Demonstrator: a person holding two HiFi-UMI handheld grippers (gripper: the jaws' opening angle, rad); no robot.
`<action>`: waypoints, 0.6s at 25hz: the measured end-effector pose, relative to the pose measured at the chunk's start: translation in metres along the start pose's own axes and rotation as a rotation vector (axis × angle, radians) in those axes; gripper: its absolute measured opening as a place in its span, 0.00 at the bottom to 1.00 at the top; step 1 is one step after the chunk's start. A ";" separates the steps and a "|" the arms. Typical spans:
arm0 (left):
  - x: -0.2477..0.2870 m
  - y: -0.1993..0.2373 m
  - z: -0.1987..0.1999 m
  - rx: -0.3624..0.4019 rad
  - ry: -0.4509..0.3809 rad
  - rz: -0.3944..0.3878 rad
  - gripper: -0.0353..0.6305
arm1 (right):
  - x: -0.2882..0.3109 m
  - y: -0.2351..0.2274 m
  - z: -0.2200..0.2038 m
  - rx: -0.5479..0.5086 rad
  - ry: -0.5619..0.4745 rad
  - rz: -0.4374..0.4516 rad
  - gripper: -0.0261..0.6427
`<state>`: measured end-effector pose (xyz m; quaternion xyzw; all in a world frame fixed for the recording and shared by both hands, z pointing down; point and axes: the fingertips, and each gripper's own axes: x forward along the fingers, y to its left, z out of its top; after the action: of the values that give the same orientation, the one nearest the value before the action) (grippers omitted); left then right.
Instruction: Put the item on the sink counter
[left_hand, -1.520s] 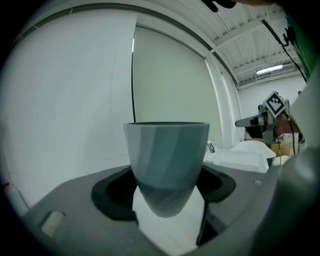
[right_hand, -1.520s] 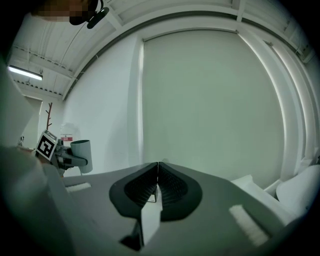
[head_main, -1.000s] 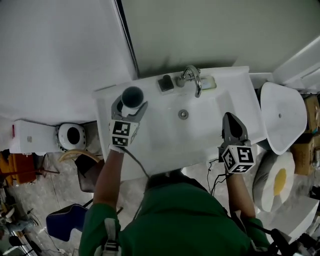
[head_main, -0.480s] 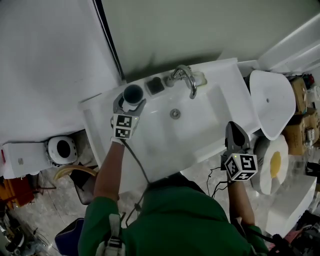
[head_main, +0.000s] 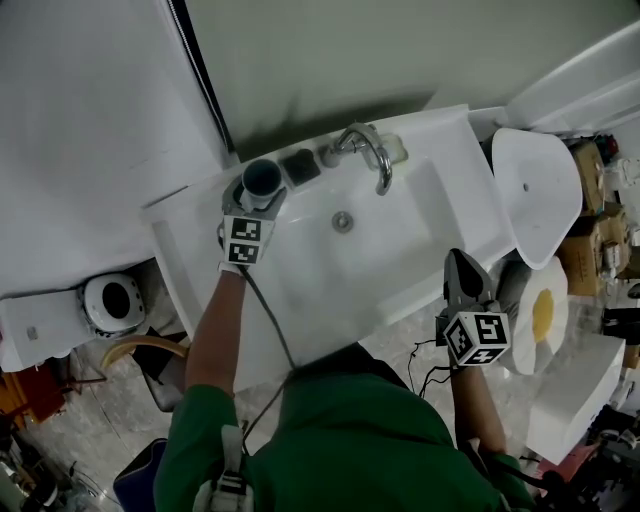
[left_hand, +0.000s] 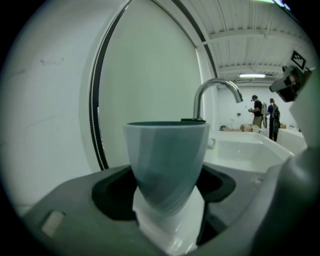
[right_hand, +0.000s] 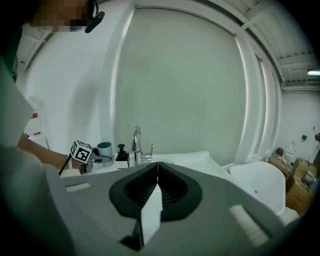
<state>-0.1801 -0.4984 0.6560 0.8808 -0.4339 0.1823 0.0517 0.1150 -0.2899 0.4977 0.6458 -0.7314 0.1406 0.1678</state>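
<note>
The left gripper was closed around a teal cup, its two jaws spread wide and pressing on opposite sides of the cup's lower body. The cup stood upright between them with its open mouth facing up, and in the left gripper view its rim rose well above the jaws. The gripper held the cup over the rear left corner of the white tabletop that surrounds the sink. No view showed whether the cup's base touched the surface.

Just to the right of the held cup sat a dark soap dispenser. Further right of it was the curved chrome faucet, arching over the basin. The drain lay to the right of the left gripper and nearer the person. A pale wall stood directly ahead of the cup.

The right gripper had its jaws pressed together with nothing between them. It hung off the front right edge of the tabletop, well apart from the cup, with the faucet and the cup ahead of it and to its left in the right gripper view.
</note>
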 end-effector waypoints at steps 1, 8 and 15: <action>0.003 0.001 -0.002 -0.001 0.003 -0.002 0.59 | 0.002 0.001 -0.001 -0.001 0.004 0.003 0.04; 0.012 0.003 -0.013 -0.022 0.004 -0.002 0.59 | 0.009 0.014 -0.003 -0.009 0.027 0.039 0.04; 0.006 0.004 -0.025 -0.046 0.056 -0.016 0.67 | 0.013 0.023 0.002 -0.013 0.017 0.068 0.04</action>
<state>-0.1867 -0.4984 0.6814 0.8773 -0.4295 0.1966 0.0854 0.0910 -0.2996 0.5021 0.6182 -0.7525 0.1470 0.1731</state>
